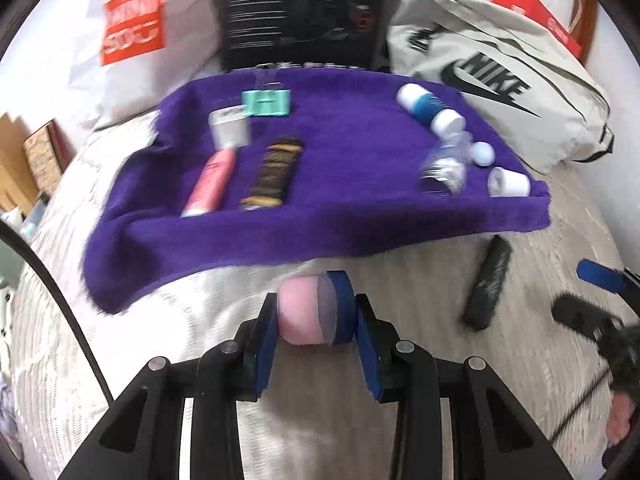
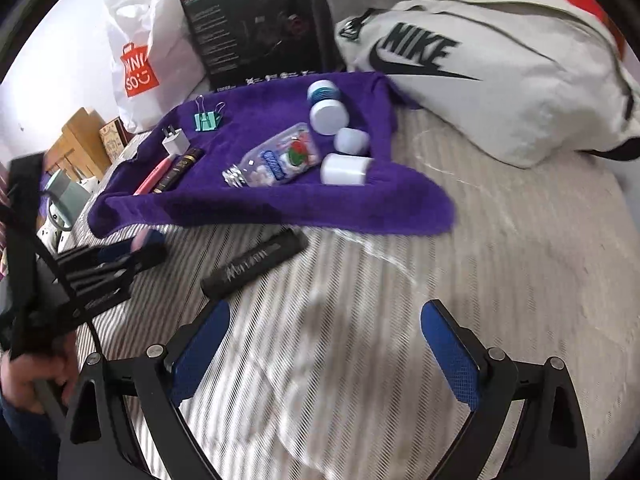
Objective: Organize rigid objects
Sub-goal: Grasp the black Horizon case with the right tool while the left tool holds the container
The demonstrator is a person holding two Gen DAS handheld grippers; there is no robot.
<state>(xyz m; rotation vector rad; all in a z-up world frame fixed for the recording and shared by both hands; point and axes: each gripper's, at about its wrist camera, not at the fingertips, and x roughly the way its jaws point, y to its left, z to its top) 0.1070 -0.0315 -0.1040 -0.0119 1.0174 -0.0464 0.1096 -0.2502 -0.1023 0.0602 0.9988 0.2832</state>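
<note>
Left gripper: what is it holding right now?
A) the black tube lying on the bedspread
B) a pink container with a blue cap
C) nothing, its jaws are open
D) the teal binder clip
B. In the left wrist view the left gripper is closed on the pink container, pads pressing both ends, while the binder clip sits on the purple towel and the black tube lies untouched on the bedspread.

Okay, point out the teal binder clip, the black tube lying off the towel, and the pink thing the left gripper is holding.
teal binder clip (image 2: 207,121), right wrist view, on its teal body.
black tube (image 2: 256,262), right wrist view, mid-length, on the lettering.
pink object (image 1: 300,318), left wrist view, on its pink half, between the left gripper's pads.
</note>
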